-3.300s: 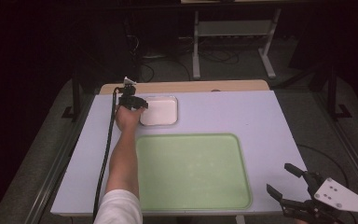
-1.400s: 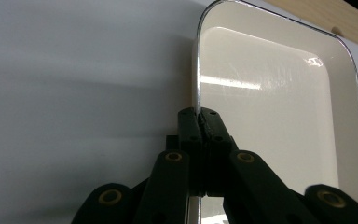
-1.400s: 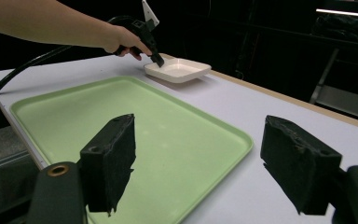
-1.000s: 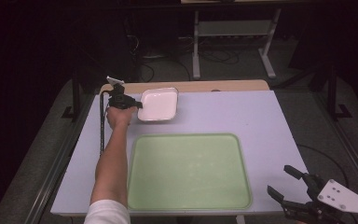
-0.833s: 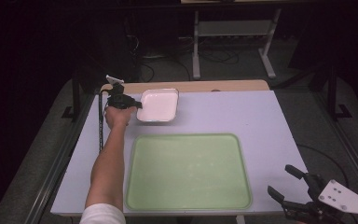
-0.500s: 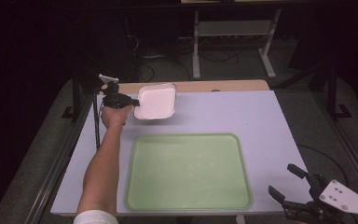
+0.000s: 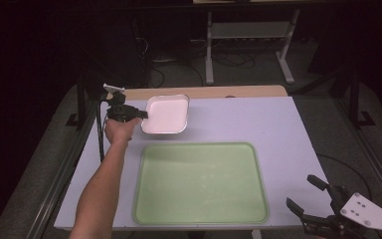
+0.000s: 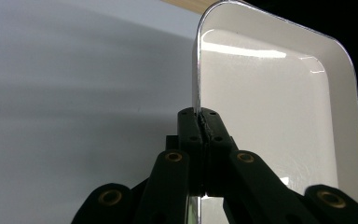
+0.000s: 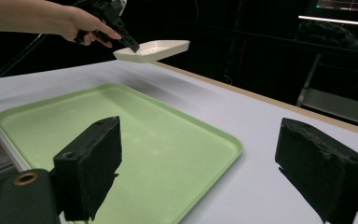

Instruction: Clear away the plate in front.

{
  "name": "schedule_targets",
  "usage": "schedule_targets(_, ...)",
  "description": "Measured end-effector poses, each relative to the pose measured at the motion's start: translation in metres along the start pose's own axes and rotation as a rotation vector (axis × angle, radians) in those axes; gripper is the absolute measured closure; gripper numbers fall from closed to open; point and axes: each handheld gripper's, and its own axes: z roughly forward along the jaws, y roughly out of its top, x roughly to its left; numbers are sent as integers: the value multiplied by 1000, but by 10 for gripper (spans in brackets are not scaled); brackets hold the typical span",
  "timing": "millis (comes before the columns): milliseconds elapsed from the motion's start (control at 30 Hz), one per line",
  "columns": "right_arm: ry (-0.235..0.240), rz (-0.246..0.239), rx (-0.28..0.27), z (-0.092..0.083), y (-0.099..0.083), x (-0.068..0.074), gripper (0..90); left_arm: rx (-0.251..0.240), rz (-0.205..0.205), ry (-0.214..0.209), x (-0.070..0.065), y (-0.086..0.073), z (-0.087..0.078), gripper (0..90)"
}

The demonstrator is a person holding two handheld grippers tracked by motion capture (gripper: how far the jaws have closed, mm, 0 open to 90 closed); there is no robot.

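- The left gripper [image 7: 140,115] was near the far left corner of the tabletop [image 7: 288,134], with its jaws pressed together on the left rim of a white dish [image 7: 165,114].
- In the left gripper view, the two black jaws met on the thin edge of the dish [image 8: 279,112], one on each side of the rim, with no gap between them.
- In the right gripper view, the dish [image 9: 153,50] hung clear above the tabletop [image 9: 261,116], roughly level, held at one edge by the left gripper [image 9: 130,45] in the person's left hand [image 9: 81,25].
- The person's left hand [image 7: 119,130] and bare forearm reached in from the near edge along the left side of the tabletop.
- A green tray [image 7: 201,181] lay flat in the middle near part of the tabletop; the dish was beyond the tray's far left corner.
- The right gripper [image 7: 313,201] sat off the near right corner of the tabletop, its jaws spread wide and holding nothing.
- In the right gripper view, the jaws stood well apart, with the tray [image 9: 135,135] lying beyond them.
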Motion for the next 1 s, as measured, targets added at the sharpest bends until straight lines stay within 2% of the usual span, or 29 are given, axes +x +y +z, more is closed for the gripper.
schedule_targets(100, 4, -1, 2, 1, 0, 1, 134, -2, -11, -14, -1, -9, -6, 885)
schedule_targets(300, 8, -7, 6, 2, 0, 2, 135, -20, 2, -23, -3, -19, -13, 885)
schedule_targets(533, 6, -2, 6, 2, 0, 1, 134, -16, 4, -41, -3, -30, -16, 885)
schedule_targets(733, 15, 1, 16, 3, -1, 1, 135, -1, 15, -54, -9, -44, -29, 885)
schedule_targets(900, 34, -8, 20, 6, -1, 3, 136, -29, 18, -81, -12, -56, -38, 886)
schedule_targets(1000, 40, -9, 22, 6, -1, 4, 137, -28, 22, -78, -13, -61, -38, 885)
